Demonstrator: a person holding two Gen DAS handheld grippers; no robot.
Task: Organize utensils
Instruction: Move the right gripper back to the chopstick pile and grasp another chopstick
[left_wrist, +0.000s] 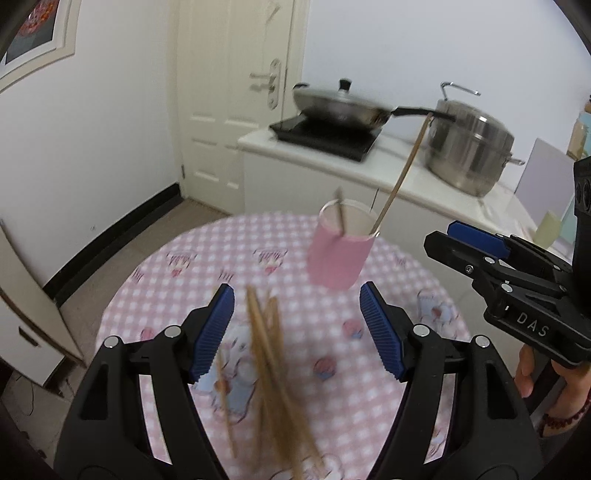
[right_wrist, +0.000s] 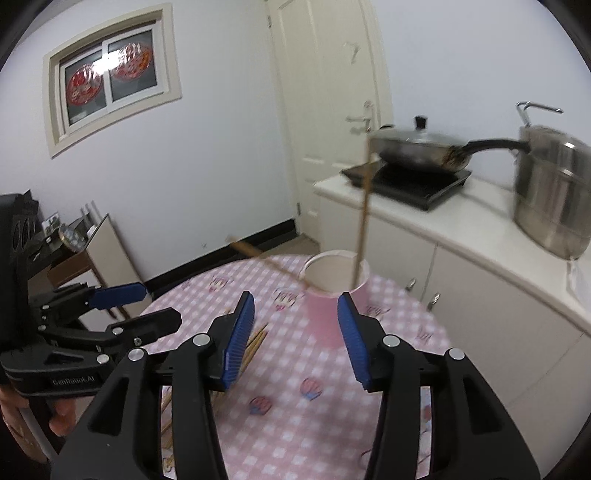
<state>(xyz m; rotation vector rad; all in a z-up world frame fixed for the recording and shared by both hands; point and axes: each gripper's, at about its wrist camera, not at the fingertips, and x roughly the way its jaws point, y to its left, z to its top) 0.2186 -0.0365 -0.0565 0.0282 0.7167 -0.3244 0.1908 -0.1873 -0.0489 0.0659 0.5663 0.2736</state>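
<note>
Hovering over table: left gripper (left_wrist: 297, 332) and right gripper (right_wrist: 295, 341), both spread apart, empty.
Left wrist alone shows chopsticks (left_wrist: 269, 369) piled whole; pink cup (left_wrist: 338, 247) holds two.

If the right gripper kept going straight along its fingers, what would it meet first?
Probably the pink cup, which sits just beyond the open right gripper, centred between its fingers. Two chopsticks already stand in it. Depth is hard to judge.

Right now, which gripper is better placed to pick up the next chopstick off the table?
Left. The left gripper is open directly over the loose chopsticks, while the right gripper, also open, faces the pink cup.
</note>
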